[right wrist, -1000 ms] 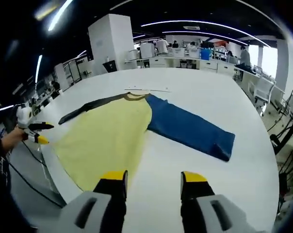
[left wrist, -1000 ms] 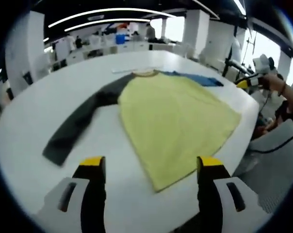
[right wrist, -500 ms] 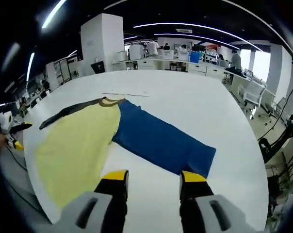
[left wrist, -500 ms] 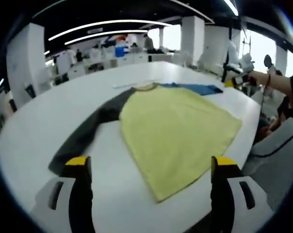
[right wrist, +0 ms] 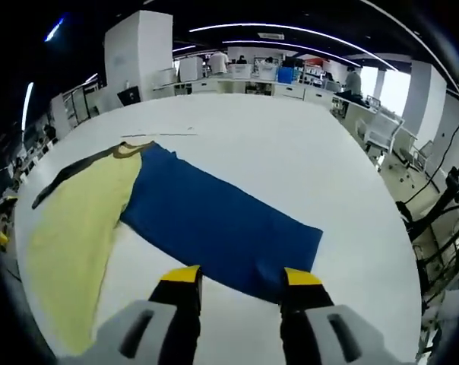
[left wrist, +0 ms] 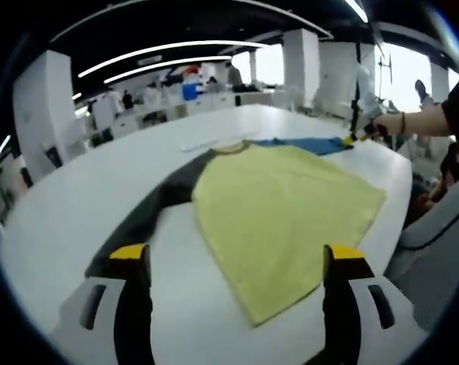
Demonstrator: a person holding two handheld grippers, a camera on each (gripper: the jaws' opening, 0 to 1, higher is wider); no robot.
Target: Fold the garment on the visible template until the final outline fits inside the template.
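Note:
A long-sleeved shirt lies flat on the white table (left wrist: pixel 70 205). Its yellow body (left wrist: pixel 283 209) is in the middle, with a dark grey sleeve (left wrist: pixel 150 217) to one side and a blue sleeve (left wrist: pixel 309 143) to the other. My left gripper (left wrist: pixel 237 255) stands open, wide, above the shirt's hem and touches nothing. In the right gripper view the blue sleeve (right wrist: pixel 214 220) stretches toward me beside the yellow body (right wrist: pixel 74 228). My right gripper (right wrist: pixel 241 277) is open, its tips just over the sleeve's cuff edge. A thin pale line (right wrist: pixel 157 134) marks the table behind the collar.
In the left gripper view a person's hand holds the right gripper (left wrist: pixel 356 137) at the blue sleeve's end. The table edge (left wrist: pixel 400 205) drops off to a grey chair (left wrist: pixel 435 236). Chairs (right wrist: pixel 385 137), desks and people stand beyond the table, with a white pillar (right wrist: pixel 138 53).
My right gripper has come in over the table to the blue sleeve's cuff, which now reaches its tips. The left jaws stand wider apart than a second ago. The shirt has not moved.

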